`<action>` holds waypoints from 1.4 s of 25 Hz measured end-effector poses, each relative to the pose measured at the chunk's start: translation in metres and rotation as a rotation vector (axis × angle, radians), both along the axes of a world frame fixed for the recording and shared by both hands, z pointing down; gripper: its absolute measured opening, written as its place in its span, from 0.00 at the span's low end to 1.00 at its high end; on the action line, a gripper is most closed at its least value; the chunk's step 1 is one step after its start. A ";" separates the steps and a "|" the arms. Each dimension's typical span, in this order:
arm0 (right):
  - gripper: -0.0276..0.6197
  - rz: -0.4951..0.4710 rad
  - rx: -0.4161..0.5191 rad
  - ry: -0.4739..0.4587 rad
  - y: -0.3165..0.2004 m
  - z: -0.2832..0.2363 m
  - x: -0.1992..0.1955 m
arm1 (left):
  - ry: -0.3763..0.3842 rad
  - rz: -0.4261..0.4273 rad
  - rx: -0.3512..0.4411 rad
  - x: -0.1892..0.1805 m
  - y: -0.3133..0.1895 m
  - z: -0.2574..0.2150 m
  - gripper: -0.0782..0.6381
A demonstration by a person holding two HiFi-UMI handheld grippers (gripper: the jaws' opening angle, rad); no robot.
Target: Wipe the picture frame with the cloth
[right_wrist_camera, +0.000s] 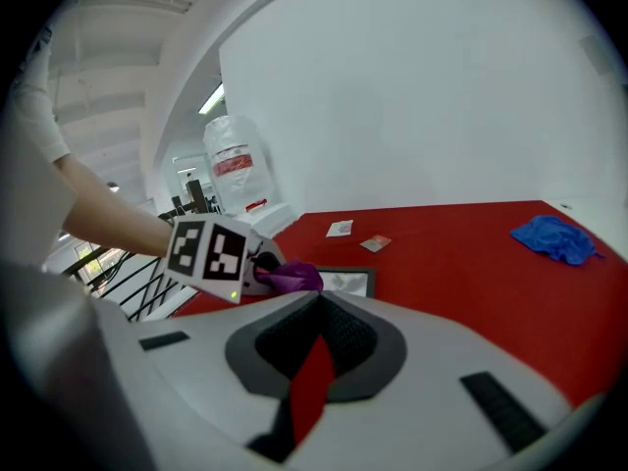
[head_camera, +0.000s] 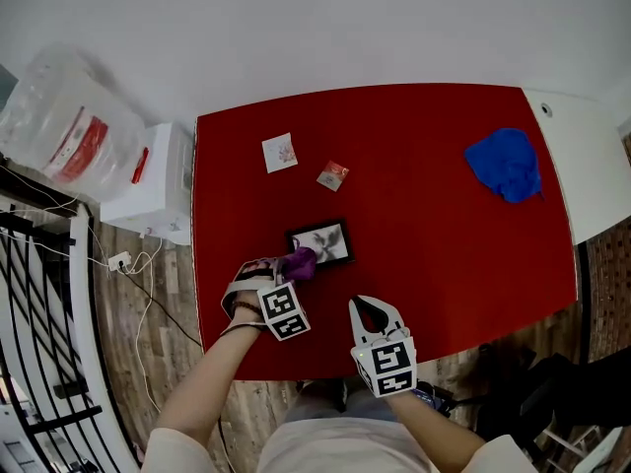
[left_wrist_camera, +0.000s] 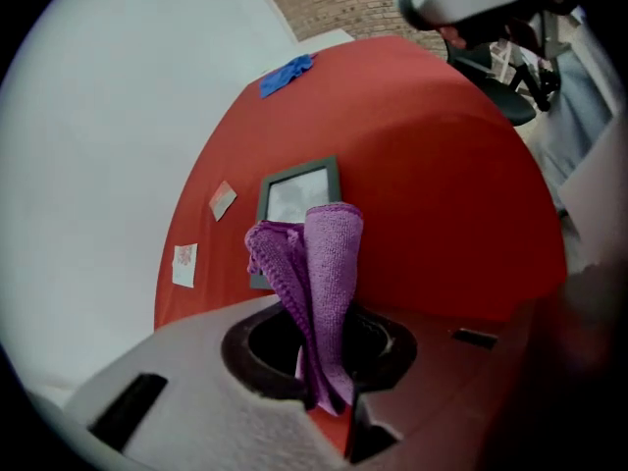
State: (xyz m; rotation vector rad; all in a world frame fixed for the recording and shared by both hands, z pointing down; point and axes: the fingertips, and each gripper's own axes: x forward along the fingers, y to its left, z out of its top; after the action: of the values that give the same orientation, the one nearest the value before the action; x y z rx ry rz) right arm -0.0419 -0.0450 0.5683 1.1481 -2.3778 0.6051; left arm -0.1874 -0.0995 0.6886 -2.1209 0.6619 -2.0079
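Observation:
A small black picture frame (head_camera: 321, 241) lies flat on the red table (head_camera: 434, 235). My left gripper (head_camera: 289, 268) is shut on a folded purple cloth (head_camera: 301, 263), which rests at the frame's near left corner. In the left gripper view the cloth (left_wrist_camera: 322, 253) stands up between the jaws and covers the near edge of the frame (left_wrist_camera: 296, 190). My right gripper (head_camera: 374, 312) hovers at the table's front edge, to the right of the frame, shut and holding nothing. The right gripper view shows the cloth (right_wrist_camera: 292, 278) and the frame (right_wrist_camera: 345, 281) ahead to the left.
A crumpled blue cloth (head_camera: 505, 164) lies at the far right of the table. Two small cards (head_camera: 280, 152) (head_camera: 333, 175) sit beyond the frame. A white box (head_camera: 153, 180) and a plastic bag (head_camera: 69, 126) stand left of the table, with a black railing (head_camera: 39, 343) nearby.

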 end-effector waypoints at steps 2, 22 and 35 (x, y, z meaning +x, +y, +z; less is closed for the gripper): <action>0.05 -0.003 -0.001 -0.003 -0.002 0.001 -0.003 | -0.002 0.021 -0.024 0.006 0.021 0.000 0.19; 0.05 0.055 -0.037 0.010 0.003 0.012 0.021 | 0.028 -0.156 0.041 0.009 -0.086 0.002 0.19; 0.05 0.046 -0.034 0.006 -0.006 0.017 0.020 | -0.021 0.018 0.001 0.036 -0.016 0.005 0.19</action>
State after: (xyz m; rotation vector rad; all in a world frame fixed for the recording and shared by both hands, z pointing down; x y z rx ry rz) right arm -0.0216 -0.0507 0.5854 1.1911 -2.3334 0.6538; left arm -0.1518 -0.1160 0.6935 -2.0939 0.6387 -2.0175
